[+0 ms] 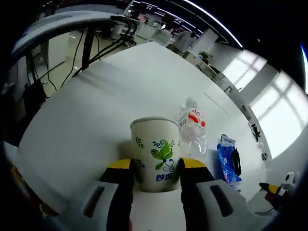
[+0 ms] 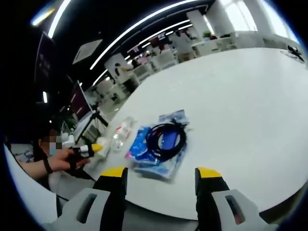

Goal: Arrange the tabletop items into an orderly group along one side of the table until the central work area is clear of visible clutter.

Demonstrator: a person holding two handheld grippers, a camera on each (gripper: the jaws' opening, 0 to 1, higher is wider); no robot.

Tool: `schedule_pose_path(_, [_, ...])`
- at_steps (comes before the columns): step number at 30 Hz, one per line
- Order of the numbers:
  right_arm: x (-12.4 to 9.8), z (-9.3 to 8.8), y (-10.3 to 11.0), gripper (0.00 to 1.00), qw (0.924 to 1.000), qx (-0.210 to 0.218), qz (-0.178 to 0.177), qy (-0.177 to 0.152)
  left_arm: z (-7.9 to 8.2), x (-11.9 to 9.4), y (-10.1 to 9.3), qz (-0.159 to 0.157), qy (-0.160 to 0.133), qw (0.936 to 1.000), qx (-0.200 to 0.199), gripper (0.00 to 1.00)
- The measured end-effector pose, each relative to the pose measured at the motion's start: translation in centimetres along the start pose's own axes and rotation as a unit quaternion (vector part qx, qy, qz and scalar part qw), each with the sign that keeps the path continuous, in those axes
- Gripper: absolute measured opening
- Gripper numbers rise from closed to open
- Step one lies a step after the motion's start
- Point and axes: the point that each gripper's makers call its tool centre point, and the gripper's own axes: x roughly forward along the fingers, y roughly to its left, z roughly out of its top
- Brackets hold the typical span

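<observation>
— Where the left gripper (image 1: 156,169) rises at the bottom centre of its view, what sits between the jaws?
— A paper cup (image 1: 156,154) printed with green leaves, upright on the white tabletop (image 1: 96,110), both yellow-tipped jaws pressed against its sides. Grasped. Just behind it, right of centre, lies a clear plastic bottle (image 1: 192,131) with a red label; further right, a blue packet (image 1: 226,161).

— And the right gripper (image 2: 161,179)?
— Jaws spread apart, nothing between them, at the bottom of its view. Just above them, at centre, the blue packet (image 2: 159,147) lies flat with a coiled black cable (image 2: 166,138) on top. The bottle (image 2: 121,132) lies left of it. A person's hand (image 2: 65,159) shows at lower left.
</observation>
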Motion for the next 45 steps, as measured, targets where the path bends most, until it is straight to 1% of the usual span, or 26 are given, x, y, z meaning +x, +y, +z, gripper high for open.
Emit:
schedule_pose_path(2, [0.1,-0.1,-0.2,0.57,1.0,0.001,0.002,0.001,-0.8,-0.6,-0.1,0.007,0.011,0.9997,0.02,0.36])
schedule_pose_path(3, [0.1,-0.1,-0.2,0.57,1.0,0.001,0.003,0.002,-1.4,-1.2,-0.6,0.009,0.019,0.9993,0.032,0.36])
schedule_pose_path(4, [0.2,-0.2,-0.5,0.57,1.0,0.0,0.004,0.004,-1.8,-1.3,-0.7,0.008,0.027,0.9987,0.042,0.36])
schedule_pose_path(6, [0.2,-0.2,-0.3,0.57,1.0,-0.001,0.007,0.007,-2.1,-1.5,-0.6,0.014,0.035,0.9976,0.059,0.36])
schedule_pose_path(7, [0.3,-0.3,-0.2,0.57,0.9999,-0.003,0.009,0.008,-2.6,-1.9,-1.0,0.016,0.042,0.9963,0.073,0.36])
schedule_pose_path(8, [0.4,-0.3,-0.2,0.57,0.9999,-0.004,0.01,0.01,-2.9,-1.9,-1.1,0.017,0.046,0.9954,0.082,0.36])
schedule_pose_path(9, [0.4,-0.3,-0.2,0.57,0.9999,-0.006,0.011,0.011,-3.3,-2.3,-1.6,0.018,0.047,0.9946,0.09,0.36])
schedule_pose_path(12, [0.6,-0.1,0.0,0.57,0.9998,-0.007,0.015,0.01,-4.3,-2.7,-2.3,0.022,0.061,0.9897,0.128,0.36])
schedule_pose_path(13, [0.7,-0.1,-0.1,0.57,0.9998,-0.007,0.017,0.01,-4.3,-2.7,-1.5,0.024,0.065,0.9886,0.133,0.36])
schedule_pose_path(14, [0.7,0.0,-0.1,0.57,0.9998,-0.008,0.017,0.01,-4.1,-2.6,-1.6,0.023,0.06,0.9887,0.136,0.36])
schedule_pose_path(16, [0.7,0.0,0.2,0.57,0.9997,-0.01,0.02,0.011,-4.1,-2.4,-1.8,0.028,0.064,0.9851,0.157,0.36])
schedule_pose_path(18, [0.7,0.0,0.2,0.57,0.9996,-0.012,0.022,0.012,-4.3,-2.3,-2.1,0.029,0.065,0.984,0.163,0.37])
schedule_pose_path(21, [0.8,-0.1,0.0,0.57,0.9996,-0.011,0.023,0.013,-4.4,-2.0,-2.0,0.027,0.066,0.9832,0.168,0.37])
schedule_pose_path(24, [0.6,-0.1,0.3,0.57,0.9996,-0.012,0.023,0.013,-4.4,-1.8,-1.9,0.025,0.067,0.9833,0.167,0.37])
schedule_pose_path(27, [0.6,-0.1,0.1,0.56,0.9996,-0.011,0.023,0.013,-4.6,-1.4,-2.0,0.021,0.07,0.9842,0.161,0.37])
schedule_pose_path(32, [0.4,0.0,0.4,0.56,0.9996,-0.012,0.024,0.012,-4.8,-1.0,-2.4,0.02,0.078,0.981,0.176,0.38])
schedule_pose_path(35, [0.3,0.0,0.5,0.56,0.9995,-0.011,0.025,0.013,-5.4,-1.1,-2.8,0.02,0.08,0.9812,0.174,0.38])
schedule_pose_path(38, [0.3,-0.1,0.5,0.56,0.9995,-0.013,0.026,0.015,-5.7,-0.9,-2.6,0.021,0.082,0.9804,0.178,0.38])
schedule_pose_path(39, [0.3,-0.1,0.5,0.56,0.9995,-0.013,0.027,0.015,-5.9,-0.5,-2.4,0.02,0.085,0.9801,0.179,0.39])
schedule_pose_path(45, [0.5,0.1,0.5,0.56,0.9993,-0.013,0.033,0.015,-6.5,-0.6,-2.6,0.017,0.083,0.9816,0.171,0.39])
